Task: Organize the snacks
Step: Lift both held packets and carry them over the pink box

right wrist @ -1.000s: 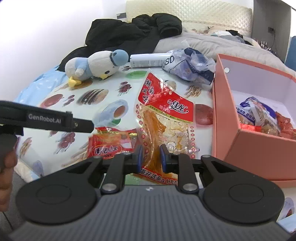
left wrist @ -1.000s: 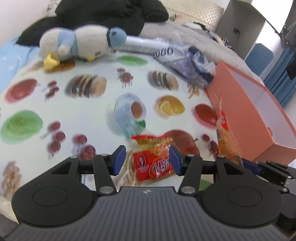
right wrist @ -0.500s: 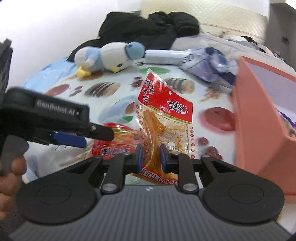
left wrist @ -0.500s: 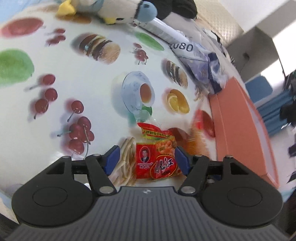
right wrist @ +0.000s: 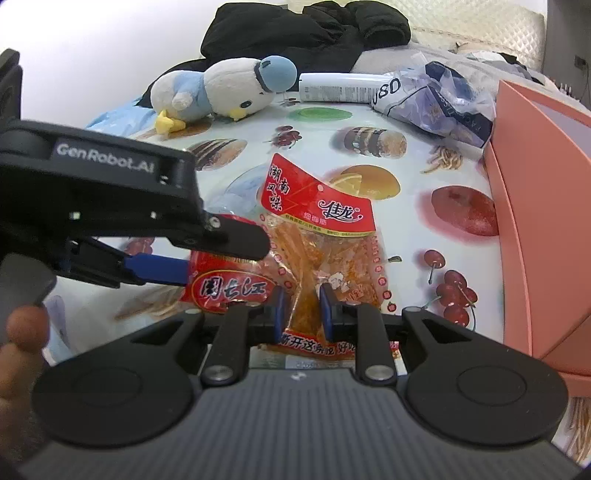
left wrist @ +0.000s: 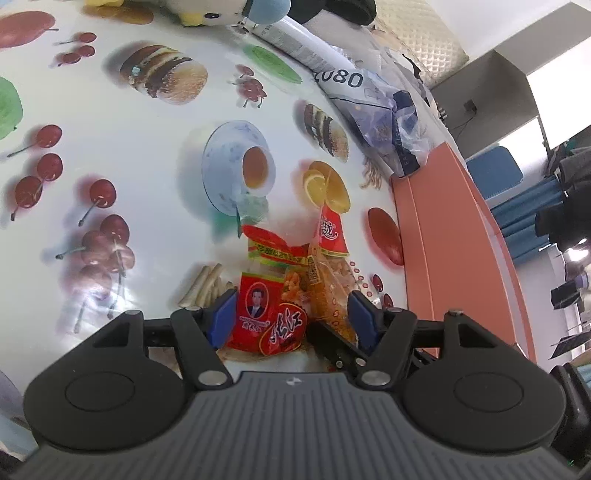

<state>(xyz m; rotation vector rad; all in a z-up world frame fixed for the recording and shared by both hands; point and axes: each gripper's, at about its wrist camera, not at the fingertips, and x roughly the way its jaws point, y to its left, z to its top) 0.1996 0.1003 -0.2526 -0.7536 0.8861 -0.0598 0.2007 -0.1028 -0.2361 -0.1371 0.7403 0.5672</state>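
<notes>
**Two claws meet over snack packets on a fruit-print table**

Seen from the right wrist, the right claw (right wrist: 302, 314) is clamped on the lower part of a clear packet of orange strips (right wrist: 325, 236) with a red header, standing up from the blue pads at lower centre; the packet's bottom edge is cut off behind the claw's body. At left of that frame the left claw (right wrist: 207, 254) reaches in from the edge, its upper finger covering the top of a small red snack packet (right wrist: 232, 288) that lies on the table (right wrist: 406, 177). Part of a hand (right wrist: 18, 354) shows at the lower left edge, blurred and mostly out of frame.

From the left wrist, the left claw (left wrist: 291, 314) stands apart, its blue pads either side of the red packet (left wrist: 269, 306) and the orange-strip packet (left wrist: 328, 280) together. Whether either pad touches a wrapper cannot be made out. The right claw's dark tip is only partly visible below the packets.

A salmon-pink box (right wrist: 532, 206) runs along the right side of both frames; its inside is hidden from both cameras. At the top of the right-wrist frame a plush bird (right wrist: 221, 92) lies beside a white tube (right wrist: 343, 86) and a crumpled blue plastic bag (right wrist: 439, 107), with a black garment (right wrist: 303, 29) behind. In the left-wrist frame the plush is cut off at the top edge.
</notes>
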